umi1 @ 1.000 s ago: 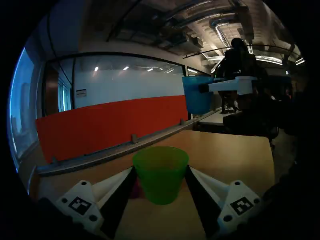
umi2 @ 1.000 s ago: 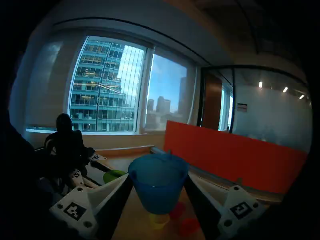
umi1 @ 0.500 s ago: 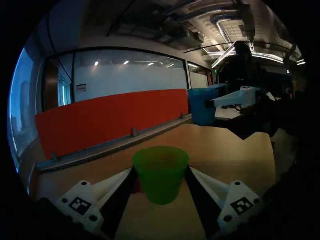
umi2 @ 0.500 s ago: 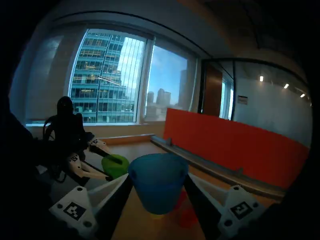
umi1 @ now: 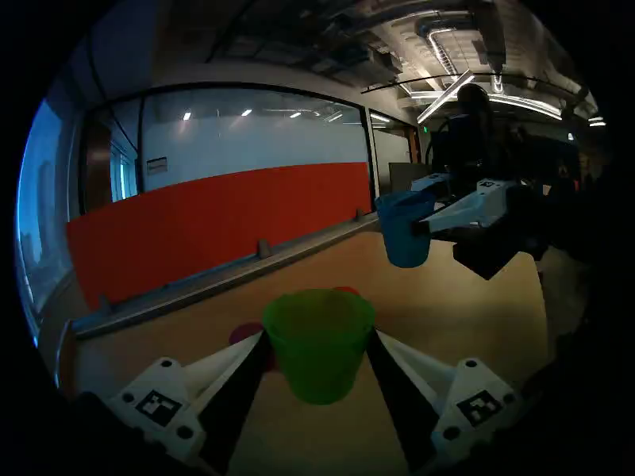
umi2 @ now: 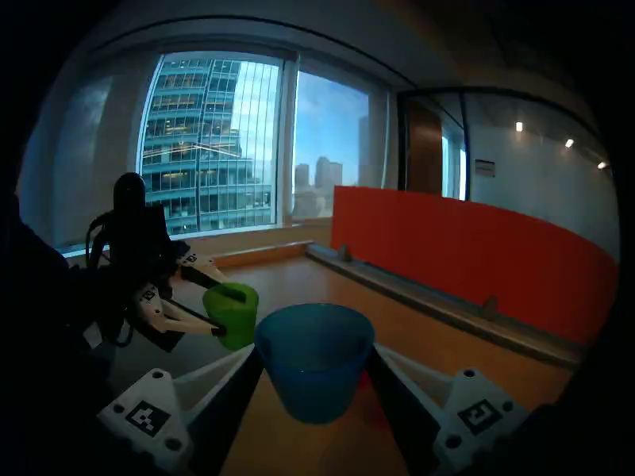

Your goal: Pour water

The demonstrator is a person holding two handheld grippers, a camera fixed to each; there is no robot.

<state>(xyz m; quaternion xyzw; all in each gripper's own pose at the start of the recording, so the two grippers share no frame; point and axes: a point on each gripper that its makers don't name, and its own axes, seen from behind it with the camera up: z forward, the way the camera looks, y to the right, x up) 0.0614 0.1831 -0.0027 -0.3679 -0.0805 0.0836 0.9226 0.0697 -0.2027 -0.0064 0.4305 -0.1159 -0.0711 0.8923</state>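
Two cups were held over a light wooden table (umi1: 460,309) in a dim office. At lower centre of the left gripper view, the left gripper (umi1: 317,343) had its fingers pressed against both sides of an upright green cup (umi1: 319,357), raised just clear of the tabletop. At lower centre of the right gripper view, the right gripper (umi2: 315,353) clamped an upright blue cup (umi2: 315,373) in the same way. In the left gripper view the blue cup hung at right of centre, above the table and well apart from the green one. Whether either cup held water could not be told.

An orange partition (umi1: 214,218) ran along the table's far edge behind a grey rail (umi1: 230,274), with a frosted glass wall (umi1: 254,143) above it. Exposed ducts and strip lights (umi1: 452,79) crossed the ceiling at upper right. In the right gripper view, tall windows (umi2: 214,159) at upper left looked onto high-rise buildings and blue sky. Small red and magenta items (umi1: 244,333) lay on the table behind the green cup, too hidden to identify.
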